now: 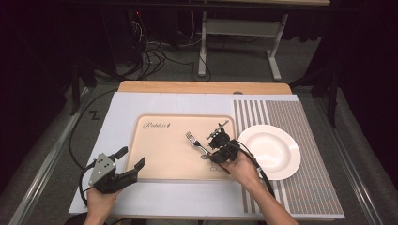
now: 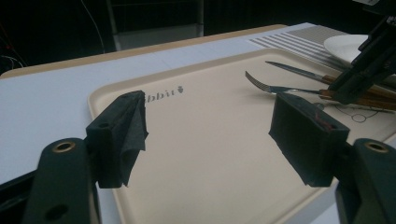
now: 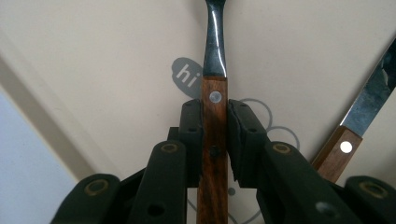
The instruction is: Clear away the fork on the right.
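A fork (image 1: pixel 191 138) with a wooden handle (image 3: pixel 214 105) is over the right part of a beige tray (image 1: pixel 159 157), its tines pointing to the far left. My right gripper (image 1: pixel 212 152) is shut on that handle, both pads pressing its sides (image 3: pixel 215 128). Whether the fork rests on the tray I cannot tell. A knife (image 3: pixel 369 105) with a matching wooden handle lies just beside it, blade toward the far edge (image 1: pixel 223 125). My left gripper (image 1: pixel 132 157) hangs open at the tray's near left corner with nothing between its fingers (image 2: pixel 210 135).
A white plate (image 1: pixel 270 150) sits on a striped placemat (image 1: pixel 309 187) right of the tray. The tray lies on a white board (image 1: pixel 122 108) over a wooden table. The tray's left half (image 2: pixel 205 163) is bare.
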Demonstrator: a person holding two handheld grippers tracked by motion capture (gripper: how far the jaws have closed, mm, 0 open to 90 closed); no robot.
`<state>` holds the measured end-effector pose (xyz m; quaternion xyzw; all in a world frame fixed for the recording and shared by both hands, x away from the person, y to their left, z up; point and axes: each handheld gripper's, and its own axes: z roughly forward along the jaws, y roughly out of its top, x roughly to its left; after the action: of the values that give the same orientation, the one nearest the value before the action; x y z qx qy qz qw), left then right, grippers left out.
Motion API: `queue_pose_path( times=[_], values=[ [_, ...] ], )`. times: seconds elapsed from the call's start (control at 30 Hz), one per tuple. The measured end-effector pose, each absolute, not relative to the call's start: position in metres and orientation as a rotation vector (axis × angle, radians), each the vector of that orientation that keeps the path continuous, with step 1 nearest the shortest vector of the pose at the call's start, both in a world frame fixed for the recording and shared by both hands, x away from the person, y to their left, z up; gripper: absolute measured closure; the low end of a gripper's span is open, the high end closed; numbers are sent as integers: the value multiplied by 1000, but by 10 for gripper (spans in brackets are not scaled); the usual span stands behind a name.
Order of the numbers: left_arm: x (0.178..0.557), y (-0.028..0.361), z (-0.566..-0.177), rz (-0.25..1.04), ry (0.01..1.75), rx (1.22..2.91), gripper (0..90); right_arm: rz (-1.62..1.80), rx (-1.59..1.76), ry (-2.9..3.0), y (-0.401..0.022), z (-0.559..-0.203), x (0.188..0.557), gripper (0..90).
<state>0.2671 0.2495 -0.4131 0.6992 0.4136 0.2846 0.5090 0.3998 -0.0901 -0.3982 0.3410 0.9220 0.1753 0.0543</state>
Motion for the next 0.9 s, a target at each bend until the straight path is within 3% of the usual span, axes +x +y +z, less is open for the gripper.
queue_pose_path(
  times=[0.43,0.7,0.8,0.9],
  values=[
    [267,249,-413,690,992,1686,277,477,1041,2780,-86,-405,400,771],
    [267,249,-413,688,992,1687,277,536,1027,2755,-89,-401,399,577],
    [267,249,-413,689,992,1692,277,587,1000,2742,-91,-396,398,591],
    [269,249,-414,687,994,1696,278,632,966,2735,-89,-392,395,715]
  ],
)
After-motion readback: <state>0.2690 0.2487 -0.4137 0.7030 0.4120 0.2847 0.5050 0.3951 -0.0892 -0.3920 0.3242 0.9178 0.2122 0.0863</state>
